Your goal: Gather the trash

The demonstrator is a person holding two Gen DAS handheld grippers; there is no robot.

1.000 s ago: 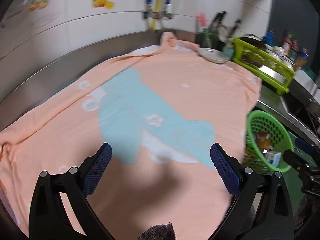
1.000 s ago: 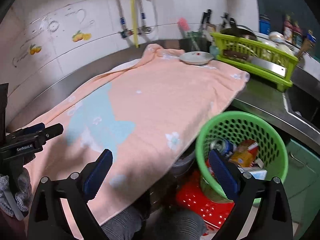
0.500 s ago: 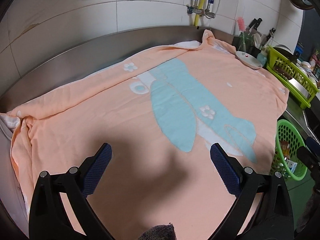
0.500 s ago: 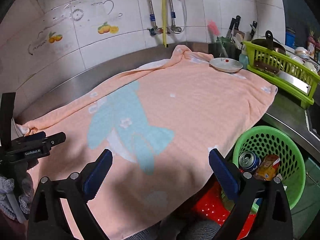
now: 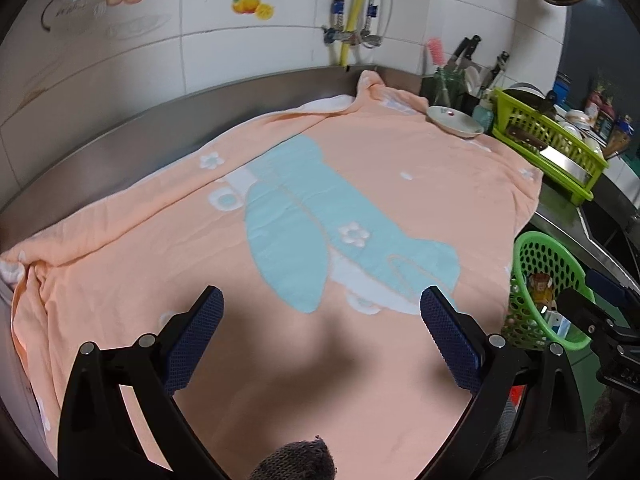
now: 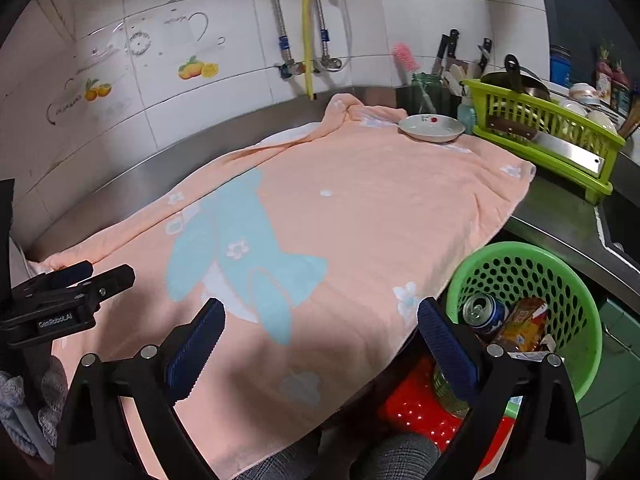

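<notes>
My left tongs (image 5: 320, 316) stand wide apart with nothing between the blue ribbed pads (image 5: 196, 340), hovering over the near part of the peach terry towel with a pale blue cartoon figure (image 5: 360, 168) that covers the steel counter. My right tongs (image 6: 318, 336) are just as wide and just as empty, held above the towel's front edge where it hangs off the counter.

Compared with half a second ago, the left camera has swung back to the right: the round green perforated plastic basket (image 5: 524, 256) sits larger and further in from the frame's right edge, and the lime green slatted dish rack (image 5: 560, 152) shows more fully. The right camera has also turned right and down, so the basket (image 6: 576, 280) now fills more of its lower right corner.

The trash lies in that basket, beside the counter's end and below its edge: a blue drink can with a silver top (image 6: 482, 312) next to an orange and brown snack wrapper (image 6: 522, 322), with a bit of white packaging partly hidden behind my right finger. A white shallow dish with a red spot (image 6: 432, 128) rests on the towel's far corner, just beside the rack.
</notes>
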